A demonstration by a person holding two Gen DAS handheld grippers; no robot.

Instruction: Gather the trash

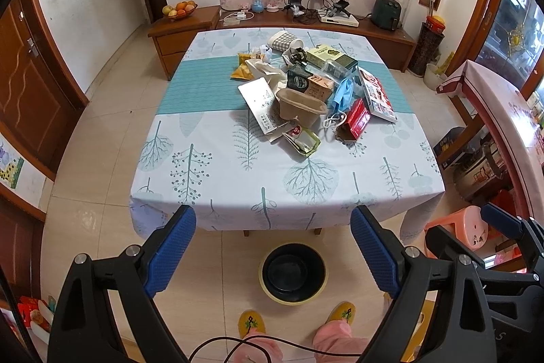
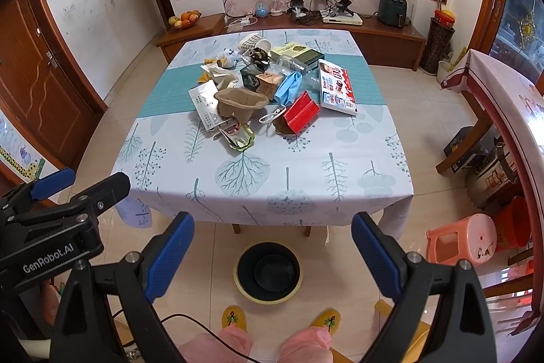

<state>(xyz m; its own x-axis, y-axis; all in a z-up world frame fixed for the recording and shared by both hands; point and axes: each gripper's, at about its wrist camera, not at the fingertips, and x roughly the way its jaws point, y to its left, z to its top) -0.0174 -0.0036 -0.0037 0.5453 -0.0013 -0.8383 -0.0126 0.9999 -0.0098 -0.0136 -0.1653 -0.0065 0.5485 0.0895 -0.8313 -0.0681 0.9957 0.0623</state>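
A pile of trash lies mid-table: a brown paper-pulp tray (image 1: 301, 106) (image 2: 239, 104), a red box (image 1: 357, 119) (image 2: 302, 114), a blue mask (image 1: 343, 92) (image 2: 289, 87), a white flat packet (image 1: 260, 102), a green torn wrapper (image 1: 304, 142) (image 2: 238, 138), a white-and-red carton (image 1: 377, 94) (image 2: 336, 87). A black trash bin with a yellow rim (image 1: 293, 273) (image 2: 268, 271) stands on the floor before the table. My left gripper (image 1: 273, 244) and right gripper (image 2: 272, 247) are open and empty, held above the bin, short of the table's near edge.
The table has a leaf-print cloth (image 1: 238, 179) (image 2: 306, 172). A pink stool (image 1: 465, 227) (image 2: 459, 237) stands at the right, next to a second table (image 2: 503, 97). A wooden TV cabinet (image 1: 374, 29) runs along the back wall. My slippered feet (image 2: 234, 317) are below.
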